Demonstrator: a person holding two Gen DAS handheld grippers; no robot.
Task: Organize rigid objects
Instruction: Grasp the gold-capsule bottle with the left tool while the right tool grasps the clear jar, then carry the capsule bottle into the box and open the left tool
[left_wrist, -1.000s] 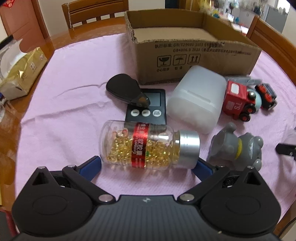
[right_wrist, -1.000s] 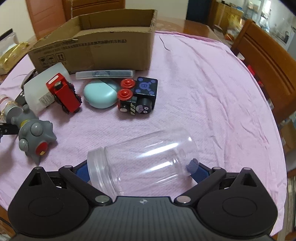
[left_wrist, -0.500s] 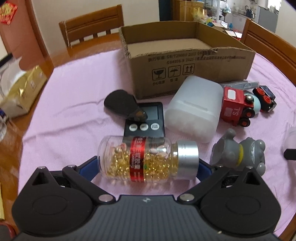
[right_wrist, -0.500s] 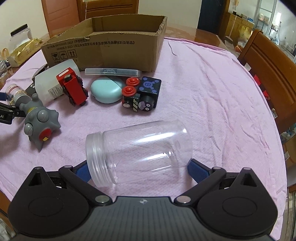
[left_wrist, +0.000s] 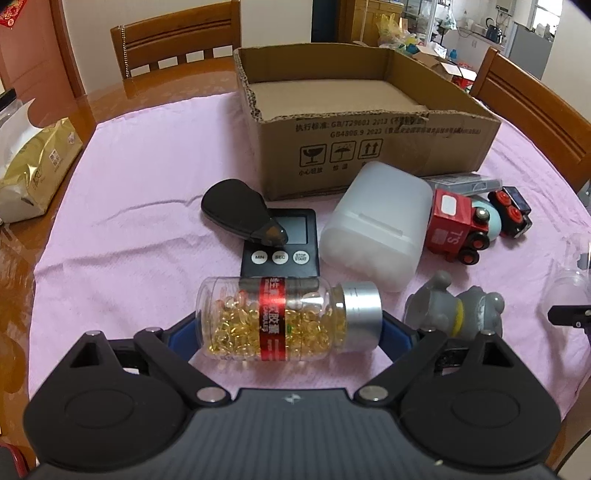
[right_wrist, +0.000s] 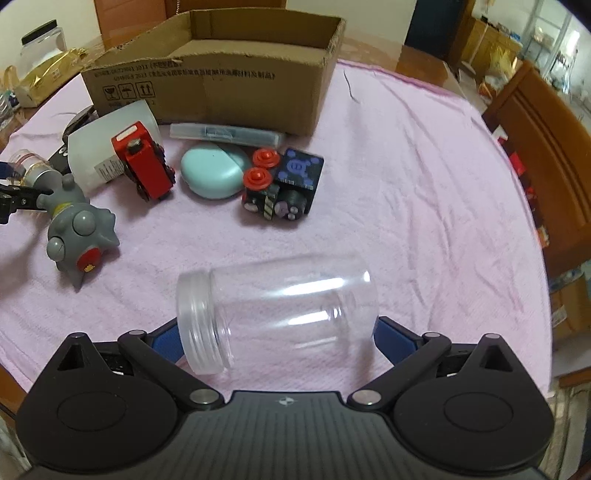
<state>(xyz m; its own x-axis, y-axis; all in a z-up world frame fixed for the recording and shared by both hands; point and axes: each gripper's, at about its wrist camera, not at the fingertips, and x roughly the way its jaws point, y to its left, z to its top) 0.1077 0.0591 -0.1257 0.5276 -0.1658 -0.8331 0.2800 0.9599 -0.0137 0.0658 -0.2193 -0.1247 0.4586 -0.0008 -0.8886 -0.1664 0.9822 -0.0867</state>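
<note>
**Two grippers, two jars on a pink cloth**

While a cardboard box (left_wrist: 373, 147) sits open at the back of the pink tablecloth (left_wrist: 140, 192), the left gripper (left_wrist: 290, 328), its jaws just closing, clasps a capsule bottle (left_wrist: 288, 321) lying sideways, pads at base and silver cap. The right gripper (right_wrist: 277, 332) brackets a clear empty jar (right_wrist: 277, 314) on its side; whether its pads press cannot be told. Nearby lie a red toy train (right_wrist: 144, 166), grey toy figure (right_wrist: 77, 229), black timer (left_wrist: 280, 243) and white container (left_wrist: 376, 225)

The left gripper (left_wrist: 288, 330) has been closing on a pill bottle (left_wrist: 288, 321) lying sideways between its blue fingers (left_wrist: 397, 328). Behind it sit a timer (left_wrist: 280, 243) and a cardboard box (left_wrist: 369, 147).
</note>
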